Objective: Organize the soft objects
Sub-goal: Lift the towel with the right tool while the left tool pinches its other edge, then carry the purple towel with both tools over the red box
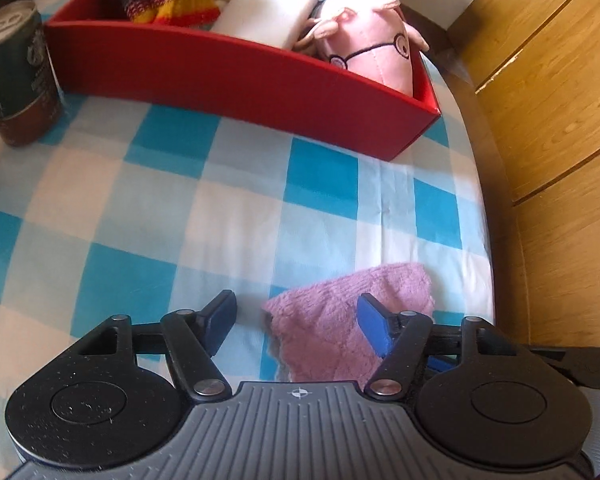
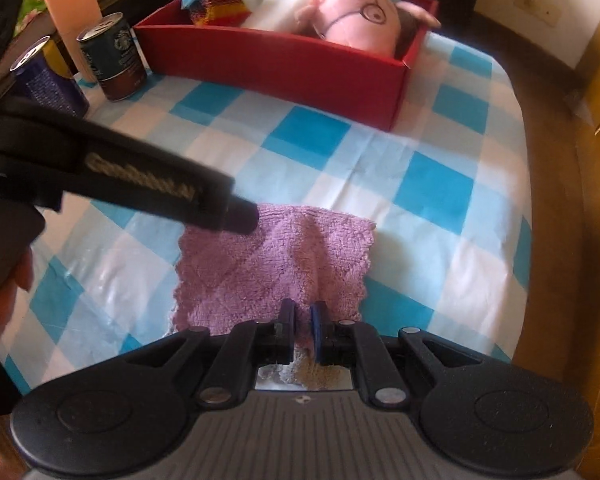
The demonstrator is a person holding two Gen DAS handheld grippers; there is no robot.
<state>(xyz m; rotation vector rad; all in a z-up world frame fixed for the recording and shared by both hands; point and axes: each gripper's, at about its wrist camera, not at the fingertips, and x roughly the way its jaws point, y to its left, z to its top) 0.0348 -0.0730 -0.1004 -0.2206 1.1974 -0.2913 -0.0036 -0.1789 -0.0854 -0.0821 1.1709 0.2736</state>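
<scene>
Lying flat on the checked tablecloth [image 2: 452, 200], near the table's front edge, the purple towel [image 2: 276, 264] is the one soft thing not yet in the red box [image 2: 284, 64]. The box stands toward the far edge and already holds a pink plush pig [image 2: 356, 20], a striped knitted piece [image 2: 220, 6] and a white foam block [image 1: 272, 8], so I judge that the towel is meant to go there too.

The right gripper [image 2: 302, 320] points steeply down at the towel's near edge. Its jaws are almost together, with only a thin slit between the pads; a bit of the cloth may be pinched there, but I cannot tell this for sure, because the gripper body hides the towel edge. Such a closed grip on one edge would make sense for lifting or folding the cloth.

The left gripper [image 1: 296, 320] comes from the left side, and its jaws stand fairly wide. One corner of the towel lies between its blue pads [image 1: 374, 328], and the pads do not seem to press on it. Probably it is placed so to take the opposite side, since a limp towel hangs down if only one point carries it.

Two drink cans [image 2: 116, 56] stand at the far left corner, well apart from the towel.
</scene>
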